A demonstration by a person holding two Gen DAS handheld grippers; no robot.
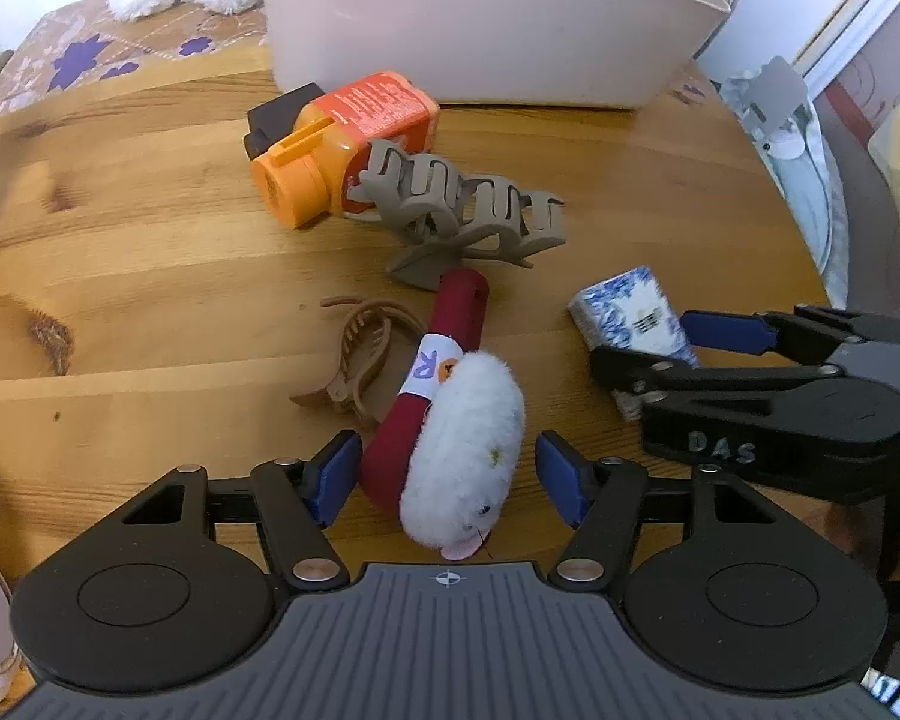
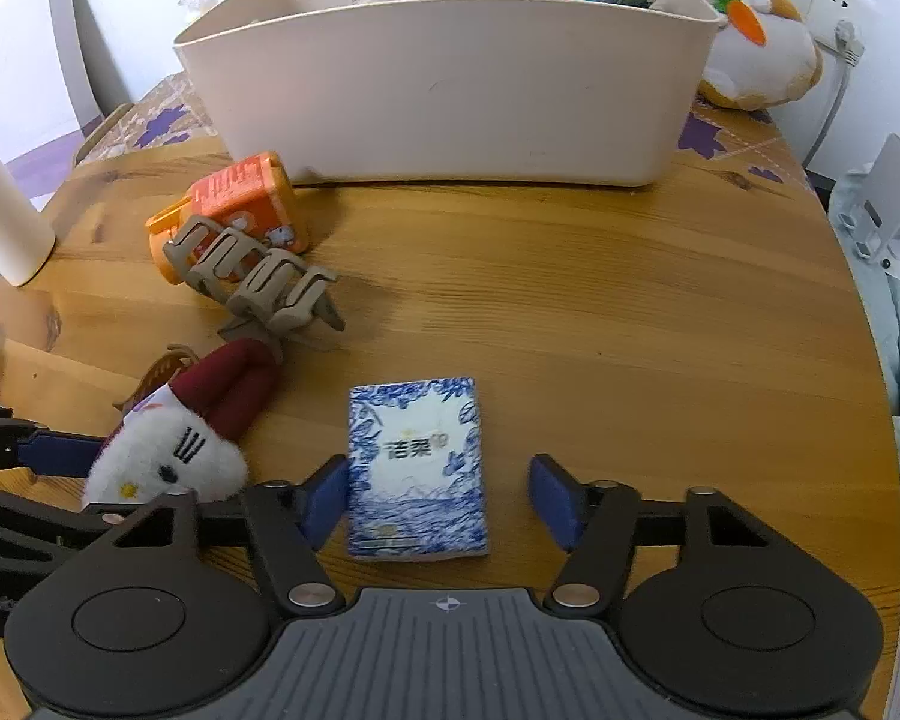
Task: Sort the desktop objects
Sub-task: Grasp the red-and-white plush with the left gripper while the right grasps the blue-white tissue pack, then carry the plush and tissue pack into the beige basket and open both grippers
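A white plush toy with a dark red body (image 1: pixel 468 444) lies on the wooden table between the blue pads of my left gripper (image 1: pixel 448 477). The pads stand just off its sides, so the gripper is open. A blue-and-white tissue pack (image 2: pixel 417 468) lies flat between the pads of my right gripper (image 2: pixel 438 498). The left pad is at the pack's edge and the right pad stands clear of it, so this gripper is open too. The left wrist view shows the tissue pack (image 1: pixel 627 315) to the right of the plush.
A big beige bin (image 2: pixel 450 96) with toys inside stands at the back. An orange bottle (image 1: pixel 342 138), a grey-beige hair claw (image 1: pixel 468 204) and a brown hair claw (image 1: pixel 360 360) lie left of centre. A white cup (image 2: pixel 0 204) stands at the far left.
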